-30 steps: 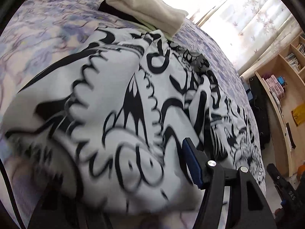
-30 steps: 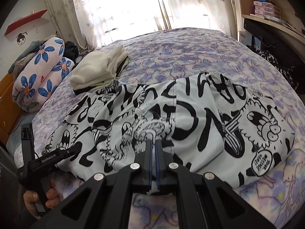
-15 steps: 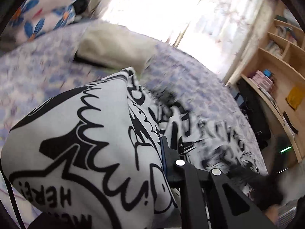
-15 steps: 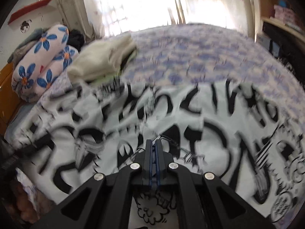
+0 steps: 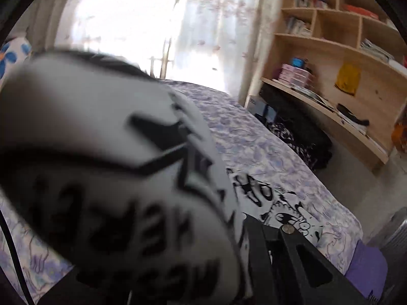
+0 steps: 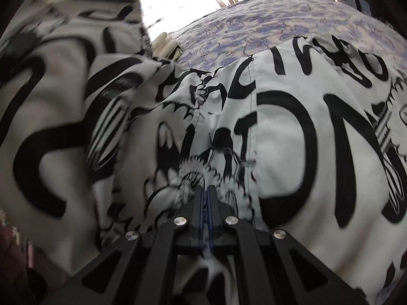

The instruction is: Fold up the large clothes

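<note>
On the left, the left gripper (image 5: 250, 231) is clamping a fold of the white garment (image 5: 106, 167); its jaws have just been closing onto the cloth, and the raised fabric is billowing up and to the left of the fingers, blurred and filling most of that view. More of the same garment is lying flat on the lilac-patterned bedspread (image 5: 249, 147) just beyond the gripper. To the right, the right gripper (image 6: 208, 190) is pinching the garment (image 6: 292, 132) near its front hem, jaws together on a thin edge of cloth. The fabric is spreading away ahead of it over the bedspread (image 6: 254, 25), with a lifted flap rising at its left. The garment is showing bold black cartoon figures, letters and stripes on white.
</note>
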The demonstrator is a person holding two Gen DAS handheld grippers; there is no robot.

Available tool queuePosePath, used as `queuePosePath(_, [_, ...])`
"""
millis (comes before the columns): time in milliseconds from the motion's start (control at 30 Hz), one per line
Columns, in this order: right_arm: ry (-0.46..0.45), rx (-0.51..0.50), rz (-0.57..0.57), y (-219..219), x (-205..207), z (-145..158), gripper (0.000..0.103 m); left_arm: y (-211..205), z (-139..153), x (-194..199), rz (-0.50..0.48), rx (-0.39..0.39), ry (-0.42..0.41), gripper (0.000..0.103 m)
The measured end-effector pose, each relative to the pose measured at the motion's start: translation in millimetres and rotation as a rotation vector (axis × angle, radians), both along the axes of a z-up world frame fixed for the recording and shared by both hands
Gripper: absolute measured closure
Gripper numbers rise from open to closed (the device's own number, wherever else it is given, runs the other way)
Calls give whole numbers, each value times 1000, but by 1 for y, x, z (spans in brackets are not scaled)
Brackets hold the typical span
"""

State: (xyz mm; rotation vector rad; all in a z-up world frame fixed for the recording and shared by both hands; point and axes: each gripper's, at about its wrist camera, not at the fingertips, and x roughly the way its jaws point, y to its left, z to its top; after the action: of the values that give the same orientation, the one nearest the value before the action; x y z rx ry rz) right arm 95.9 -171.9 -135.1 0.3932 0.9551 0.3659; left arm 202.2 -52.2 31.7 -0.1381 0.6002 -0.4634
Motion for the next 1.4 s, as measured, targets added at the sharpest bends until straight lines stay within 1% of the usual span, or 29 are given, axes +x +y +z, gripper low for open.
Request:
queuePosePath(100, [-14, 112, -26, -28, -29, 10, 100, -44, 6, 3, -79, 15, -22, 93])
queuePosePath(133, [-24, 134, -50, -42, -41, 14, 100, -56, 7, 3, -100, 17, -24, 93])
queuePosePath(167, [-37, 142, -75, -55, -53, 18, 100, -74, 5, 6, -131, 22, -21, 93])
queuePosePath(233, [-61, 114, -151, -83, -77, 24, 100, -106, -3, 10, -183, 31, -6, 93])
queuePosePath(300, [-75, 80, -236, -112, -96, 28, 100, -143, -20, 13, -241, 44, 20, 93])
queuePosePath(367, [-75, 64, -333, -142, -115, 29, 100, -171, -40, 15, -279, 71, 59, 92])
queuePosePath(400, [-72, 59, -377, -155, -123, 29, 100, -184, -51, 16, -292, 92, 82, 91])
queuePosePath(467, [-58, 41, -462, -177, -135, 27, 100, -211, -78, 15, -311, 156, 100, 90])
queuePosePath(533, [-36, 32, -530, -194, -142, 23, 100, -228, -98, 15, -327, 192, 129, 90])
queuePosePath(600, [1, 32, -583, -207, -144, 16, 100, -239, -112, 13, -349, 219, 137, 86])
queuePosePath(633, [21, 38, -601, -212, -143, 12, 100, -245, -118, 11, -362, 260, 135, 85])
queuePosePath(667, [38, 49, -611, -215, -143, 9, 100, -249, -122, 9, -373, 296, 135, 82])
queuePosePath(700, [47, 61, -619, -218, -142, 7, 100, -249, -122, 6, -382, 310, 134, 75])
queuePosePath(733, [49, 66, -620, -219, -141, 8, 100, -248, -120, 5, -391, 310, 135, 72])
queuePosePath(767, [51, 63, -620, -219, -139, 10, 100, -244, -117, 3, -399, 305, 138, 65])
queuePosePath(800, [51, 54, -621, -220, -137, 12, 100, -240, -113, 2, -411, 291, 155, 56])
queuePosePath(833, [51, 46, -623, -219, -138, 14, 100, -232, -112, 0, -421, 277, 172, 51])
queuePosePath(867, [51, 45, -622, -220, -137, 16, 100, -221, -110, -4, -432, 255, 196, 43])
queuePosePath(900, [51, 43, -625, -223, -133, 19, 100, -212, -106, -8, -438, 233, 212, 40])
queuePosePath(967, [33, 41, -630, -227, -132, 29, 100, -196, -93, -19, -444, 201, 218, 38])
queuePosePath(1033, [0, 27, -628, -234, -130, 40, 99, -179, -81, -31, -435, 186, 201, 38])
queuePosePath(1067, [-21, 13, -622, -234, -129, 49, 97, -166, -74, -36, -419, 180, 185, 37])
queuePosePath(1100, [-42, -3, -614, -233, -128, 58, 89, -153, -69, -39, -394, 171, 168, 36])
queuePosePath(1133, [-69, -23, -604, -232, -127, 69, 77, -143, -63, -37, -371, 161, 157, 35])
queuePosePath(1167, [-97, -43, -591, -230, -125, 80, 71, -133, -61, -39, -346, 154, 148, 33])
queuePosePath(1200, [-130, -67, -575, -228, -120, 92, 63, -127, -61, -41, -323, 149, 140, 32])
queuePosePath(1233, [-161, -90, -554, -225, -116, 103, 58, -118, -59, -38, -294, 146, 135, 32])
queuePosePath(1300, [-199, -150, -485, -219, -102, 121, 56, -102, -53, -20, -240, 136, 137, 32])
queuePosePath(1400, [-207, -236, -361, -209, -73, 133, 56, -97, -43, 11, -187, 110, 154, 33])
